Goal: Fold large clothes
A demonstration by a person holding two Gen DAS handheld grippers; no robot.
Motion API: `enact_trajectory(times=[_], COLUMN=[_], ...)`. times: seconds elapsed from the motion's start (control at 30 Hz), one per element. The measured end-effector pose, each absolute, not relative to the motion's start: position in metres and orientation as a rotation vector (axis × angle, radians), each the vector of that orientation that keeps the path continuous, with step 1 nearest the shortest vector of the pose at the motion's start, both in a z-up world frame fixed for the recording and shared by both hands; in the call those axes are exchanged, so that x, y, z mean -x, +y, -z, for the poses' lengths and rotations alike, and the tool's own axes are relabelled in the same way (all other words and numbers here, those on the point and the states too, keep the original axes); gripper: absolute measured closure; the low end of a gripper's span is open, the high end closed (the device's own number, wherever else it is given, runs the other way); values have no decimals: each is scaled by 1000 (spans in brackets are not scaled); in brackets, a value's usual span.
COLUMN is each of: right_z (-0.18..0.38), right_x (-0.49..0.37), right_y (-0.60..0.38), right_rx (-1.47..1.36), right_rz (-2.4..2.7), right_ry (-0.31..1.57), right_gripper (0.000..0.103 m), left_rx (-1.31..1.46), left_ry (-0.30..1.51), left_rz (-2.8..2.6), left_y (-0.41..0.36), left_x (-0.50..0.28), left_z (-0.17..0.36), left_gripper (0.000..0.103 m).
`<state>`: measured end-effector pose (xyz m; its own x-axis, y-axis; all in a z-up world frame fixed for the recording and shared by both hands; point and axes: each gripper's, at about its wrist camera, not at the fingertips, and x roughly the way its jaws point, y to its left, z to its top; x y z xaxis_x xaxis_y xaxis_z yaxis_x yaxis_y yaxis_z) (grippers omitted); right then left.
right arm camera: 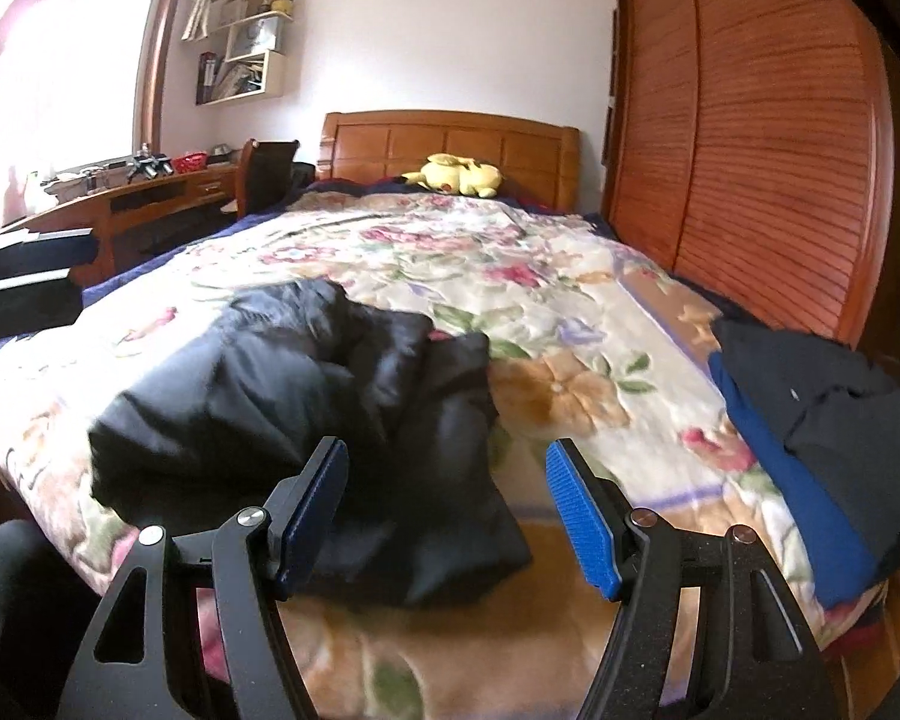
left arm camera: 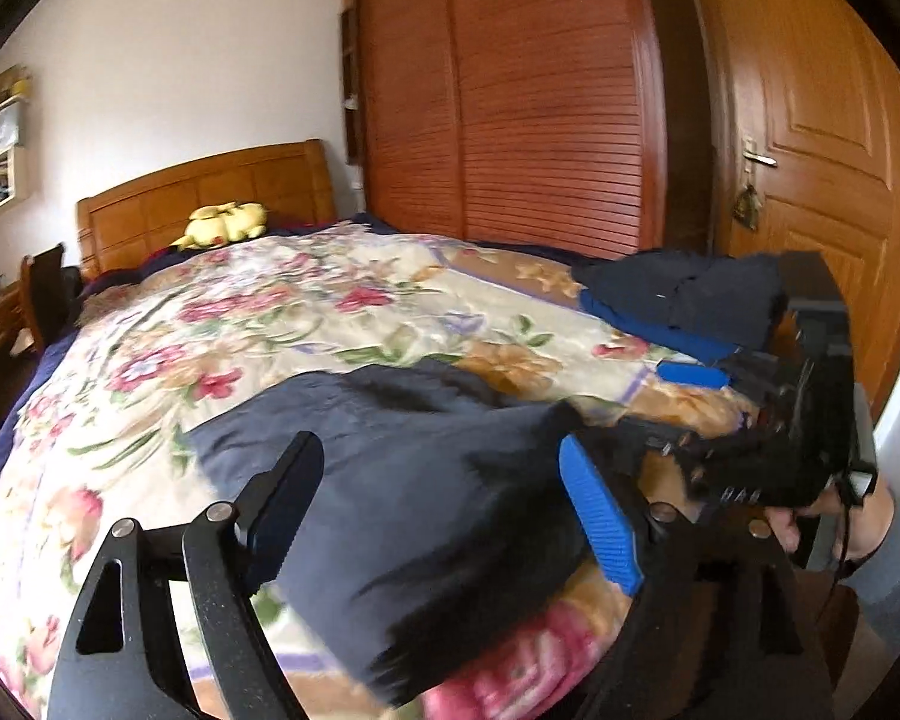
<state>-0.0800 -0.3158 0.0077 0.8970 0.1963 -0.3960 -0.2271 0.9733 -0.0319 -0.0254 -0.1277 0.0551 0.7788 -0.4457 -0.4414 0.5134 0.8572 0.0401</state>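
A dark navy garment (left arm camera: 426,480) lies bunched on the floral bedspread (left arm camera: 306,300) near the foot of the bed. My left gripper (left arm camera: 444,504) stands wide open around it; the cloth lies loose between the blue pads, blurred at its near edge. In the right wrist view the same garment (right arm camera: 306,396) is a rumpled heap. My right gripper (right arm camera: 450,516) hovers open just over its near corner, with nothing pinched. From the left wrist view the right gripper (left arm camera: 708,414) shows at the right, held by a hand (left arm camera: 810,516).
A pile of dark and blue clothes (right arm camera: 810,420) sits at the bed's right edge, beside the slatted wooden wardrobe (right arm camera: 750,150). A yellow plush toy (right arm camera: 456,174) rests by the headboard. A desk (right arm camera: 120,204) stands left of the bed, a wooden door (left arm camera: 810,120) to the right.
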Motion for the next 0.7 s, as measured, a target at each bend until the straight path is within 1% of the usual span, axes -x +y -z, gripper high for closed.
enact_trajectory(times=[0.23, 0.37, 0.7], right_z=[-34, -44, -46], right_x=[53, 22, -45], right_y=[-280, -256, -231], right_rx=[115, 121, 119], right_rz=[-299, -353, -392], right_ry=[397, 447, 602], right_gripper=[33, 33, 33], left_rx=[-108, -87, -48], left_ry=[452, 469, 489], left_rz=[400, 353, 297], left_y=[-65, -37, 4], left_x=[20, 19, 23], left_z=[-35, -21, 2], left_gripper=[21, 21, 21])
